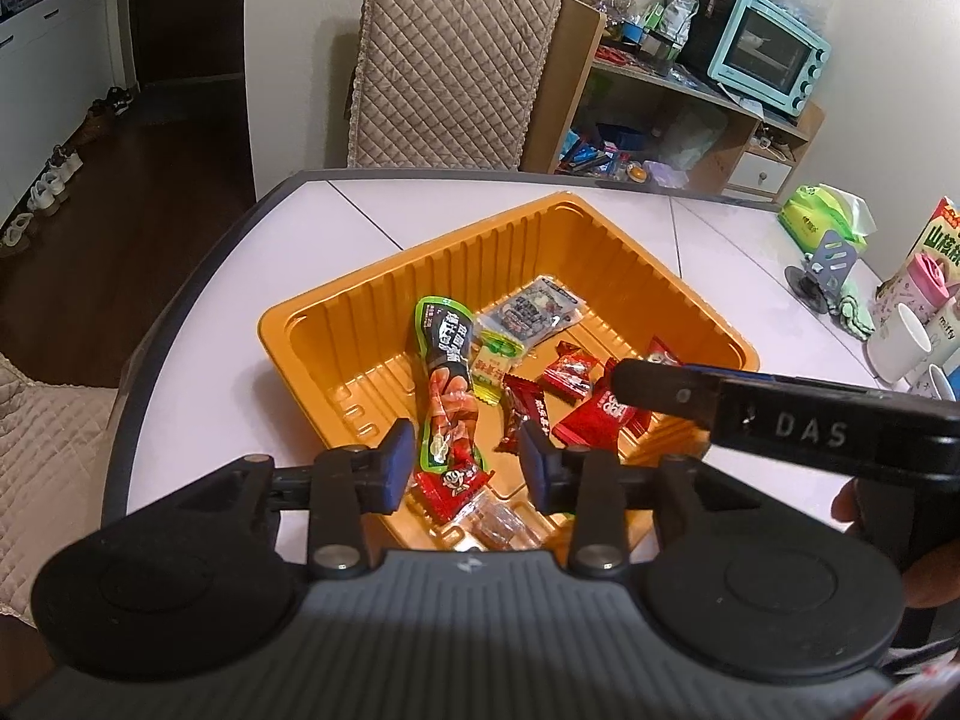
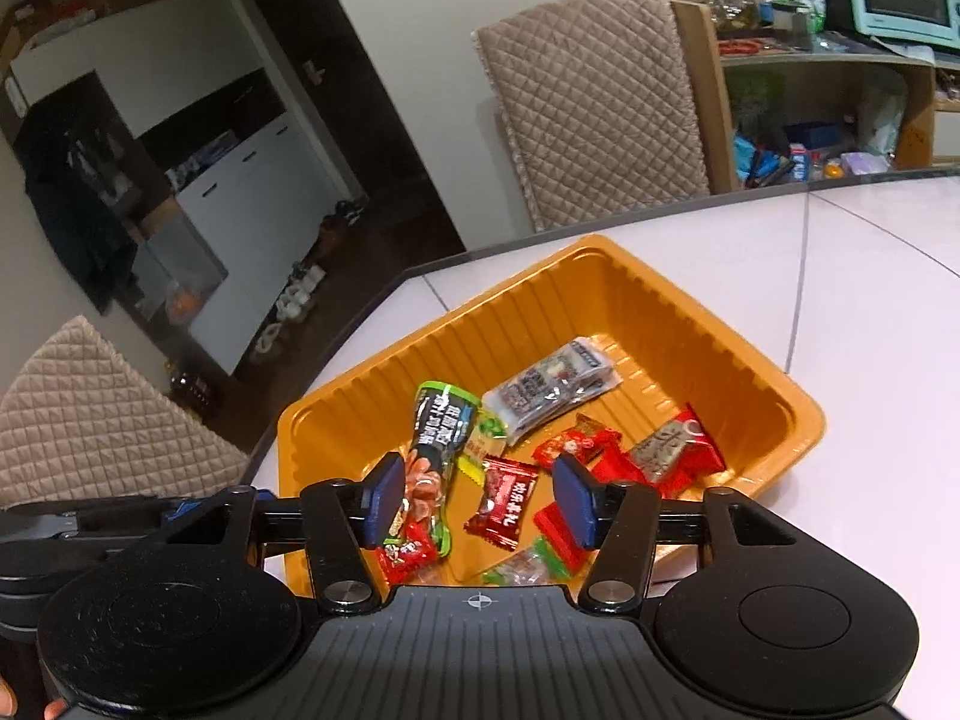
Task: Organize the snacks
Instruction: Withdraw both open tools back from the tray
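Observation:
An orange plastic tray (image 1: pixel 300 324) (image 2: pixel 798 414) sits on the white table and holds several snacks. Among them are a long green and black sausage packet (image 1: pixel 447 378) (image 2: pixel 432 438), a grey-blue packet (image 1: pixel 531 312) (image 2: pixel 549 387), a dark red candy (image 1: pixel 519 414) (image 2: pixel 504 501) and red wrappers (image 1: pixel 600 414). My left gripper (image 1: pixel 467 468) hovers open over the tray's near end, its pads either side of the sausage packet's lower end without pressing it. My right gripper (image 2: pixel 480 501) is open above the dark red candy; one of its fingers (image 1: pixel 660 390) reaches in from the right.
A quilted chair (image 1: pixel 444 60) stands behind the table, another at the left (image 2: pixel 90 408). A wooden shelf holds a mint toaster oven (image 1: pixel 774 48). A green tissue pack (image 1: pixel 822 219), a phone stand (image 1: pixel 825 270) and cups (image 1: pixel 906 336) sit at the table's right. The table's dark edge (image 1: pixel 180 300) curves left of the tray.

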Demonstrator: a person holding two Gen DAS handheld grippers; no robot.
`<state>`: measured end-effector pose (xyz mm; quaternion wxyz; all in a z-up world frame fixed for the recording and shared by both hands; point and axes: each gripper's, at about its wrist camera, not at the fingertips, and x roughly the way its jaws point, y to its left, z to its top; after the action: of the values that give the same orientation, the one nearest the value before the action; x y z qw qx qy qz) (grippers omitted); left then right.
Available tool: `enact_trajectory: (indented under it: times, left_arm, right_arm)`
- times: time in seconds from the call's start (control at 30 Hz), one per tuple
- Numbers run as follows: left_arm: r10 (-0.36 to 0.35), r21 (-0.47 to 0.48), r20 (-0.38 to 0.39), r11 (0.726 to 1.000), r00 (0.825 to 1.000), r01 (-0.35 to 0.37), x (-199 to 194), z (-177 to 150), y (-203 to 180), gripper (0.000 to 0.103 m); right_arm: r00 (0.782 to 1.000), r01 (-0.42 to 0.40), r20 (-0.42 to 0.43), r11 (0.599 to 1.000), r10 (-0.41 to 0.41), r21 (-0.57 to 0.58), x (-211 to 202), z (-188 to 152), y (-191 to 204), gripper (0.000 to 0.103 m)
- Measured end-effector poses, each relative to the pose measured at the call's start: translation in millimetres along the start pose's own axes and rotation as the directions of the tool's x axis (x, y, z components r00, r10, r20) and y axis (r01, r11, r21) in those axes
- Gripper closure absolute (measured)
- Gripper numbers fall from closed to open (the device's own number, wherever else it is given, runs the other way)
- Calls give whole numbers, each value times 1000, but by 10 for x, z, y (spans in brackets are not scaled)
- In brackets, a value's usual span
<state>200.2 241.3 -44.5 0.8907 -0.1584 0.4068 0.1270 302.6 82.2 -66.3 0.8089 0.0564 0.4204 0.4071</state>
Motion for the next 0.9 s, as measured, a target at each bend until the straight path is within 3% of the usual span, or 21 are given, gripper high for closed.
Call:
enact_trajectory:
  times: [0.17, 0.37, 0.9]
  left_arm:
    - [-1, 5, 16, 1000, 1000, 1, -146, -34, -49, 63]
    - [3, 22, 43, 1000, 999, -4, -426, -102, -152, 52]
    - [14, 76, 46, 997, 999, -17, -1352, -824, -672, 39]
  right_arm:
    - [1000, 20, 21, 999, -20, 25, -212, -18, -26, 31]
    - [997, 52, 47, 996, -56, 79, -578, -110, -76, 22]
    - [991, 122, 50, 989, -127, 89, -1808, -876, -97, 17]
